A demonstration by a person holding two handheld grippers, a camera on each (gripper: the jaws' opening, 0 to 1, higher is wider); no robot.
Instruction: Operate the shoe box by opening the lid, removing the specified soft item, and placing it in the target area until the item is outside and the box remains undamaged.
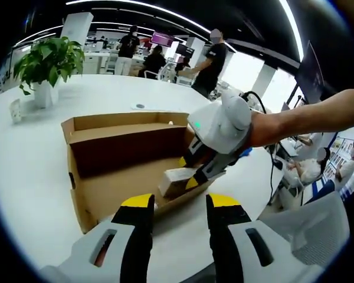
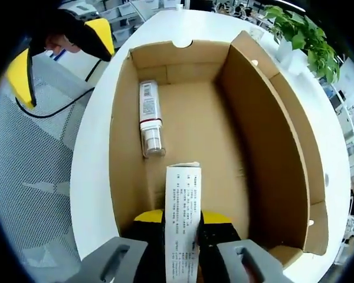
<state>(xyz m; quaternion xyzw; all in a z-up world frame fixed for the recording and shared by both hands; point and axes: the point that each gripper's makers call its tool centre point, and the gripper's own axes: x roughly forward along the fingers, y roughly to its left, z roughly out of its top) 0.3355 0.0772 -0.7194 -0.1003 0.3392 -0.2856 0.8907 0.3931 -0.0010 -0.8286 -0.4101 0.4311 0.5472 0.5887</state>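
An open cardboard shoe box [image 1: 76, 200] lies on the white table, its lid [image 1: 127, 147] standing up along the far side. My right gripper [image 1: 189, 174] reaches into the box from the right, shut on a white printed tube [image 1: 176, 178]. In the right gripper view the tube [image 2: 183, 200] sticks up from between the closed jaws of my right gripper [image 2: 183, 219], above the box floor [image 2: 224, 130]. A second white tube with a clear cap [image 2: 148, 118] lies along the box's left wall. My left gripper [image 1: 180, 203] hovers open at the box's near edge, holding nothing.
A potted plant [image 1: 47, 59] stands on the table [image 1: 23, 165] beyond the box. A grey mesh chair [image 2: 29, 177] sits off the table's edge. Several people stand at desks in the background. My left gripper [image 2: 59, 56] appears past the box's far end.
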